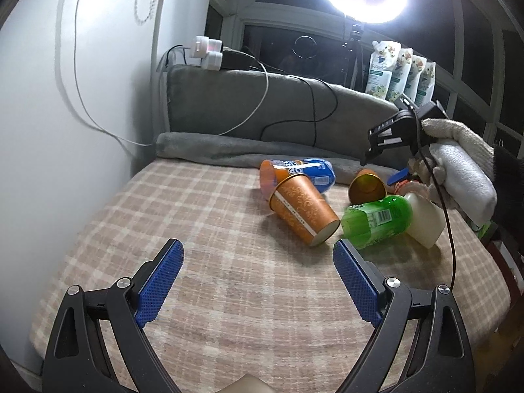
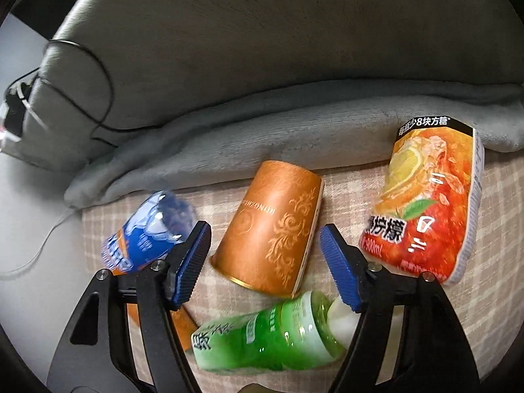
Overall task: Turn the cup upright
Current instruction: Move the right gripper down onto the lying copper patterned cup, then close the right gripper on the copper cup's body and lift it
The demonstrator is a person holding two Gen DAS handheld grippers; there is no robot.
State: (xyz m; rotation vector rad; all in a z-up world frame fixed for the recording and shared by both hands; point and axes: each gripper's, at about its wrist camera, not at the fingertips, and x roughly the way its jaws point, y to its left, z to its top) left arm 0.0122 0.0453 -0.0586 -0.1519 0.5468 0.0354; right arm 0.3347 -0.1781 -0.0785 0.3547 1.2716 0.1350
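Checked surface (image 1: 213, 203), cluttered: approach step, no cup grasped.
Right hand-held gripper (image 2: 265, 239), spread open, frames the toppled orange cup (image 2: 271, 229); next, close and tip it upright.

The left gripper (image 1: 258, 249) has glossy black triangular arms with cut-out windows, silver round screws at the joints, and blue pads (image 1: 160, 283) with a fine dotted texture. The right gripper (image 2: 265, 237) is built alike, with ribbed blue pads (image 2: 193, 263). At the right of the left view, a hand (image 1: 458, 160) in a cream knit glove meets a black sleeve; a thin black cable (image 1: 448, 229) hangs below.
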